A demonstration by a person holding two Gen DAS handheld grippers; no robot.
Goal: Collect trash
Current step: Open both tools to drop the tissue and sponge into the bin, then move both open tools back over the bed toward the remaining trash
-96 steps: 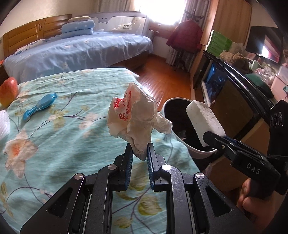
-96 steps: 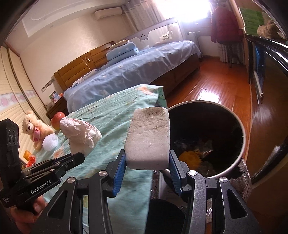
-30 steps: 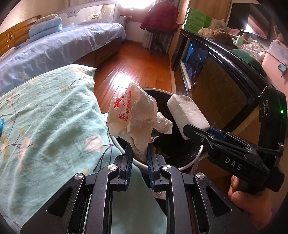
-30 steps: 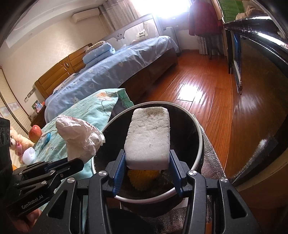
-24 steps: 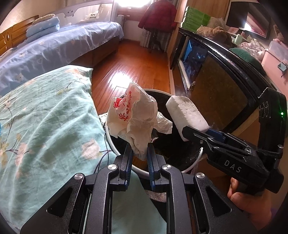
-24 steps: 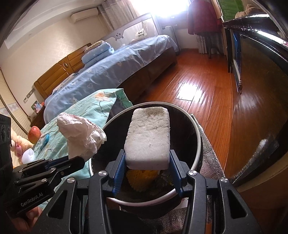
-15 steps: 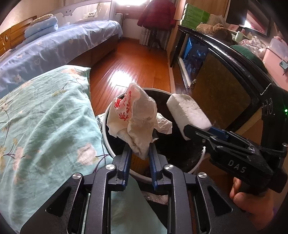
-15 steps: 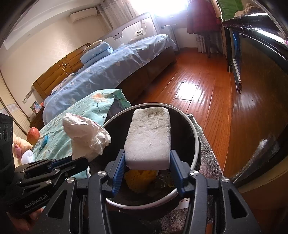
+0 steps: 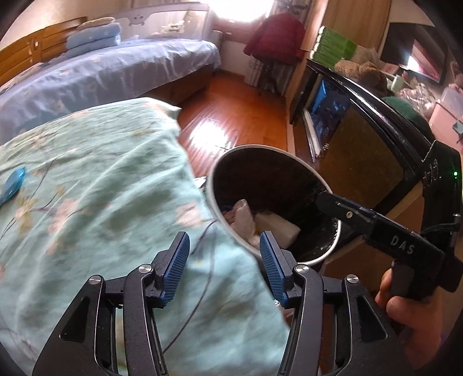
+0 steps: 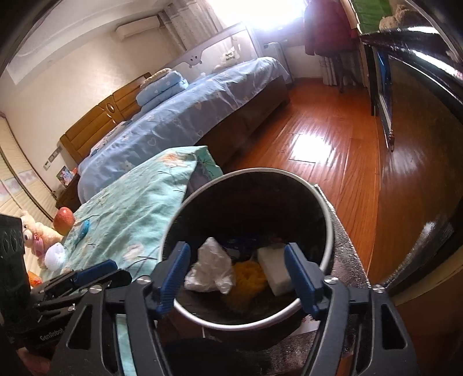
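Inside the trash bin lie a crumpled plastic bag and white sponge; left gripper and right gripper gape, empty.

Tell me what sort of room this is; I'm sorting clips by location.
A home bedroom, most likely. A bed with a blue cover and folded bedding stands by the window, a floral green quilt lies nearby, and a stuffed bear sits on it. A trash bin stands on the wood floor.

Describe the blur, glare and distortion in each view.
Left wrist view: motion blur smears the floral bedspread; the window is blown out. Right wrist view: sharper; sun glare on the wood floor; fisheye bends the room's edges.
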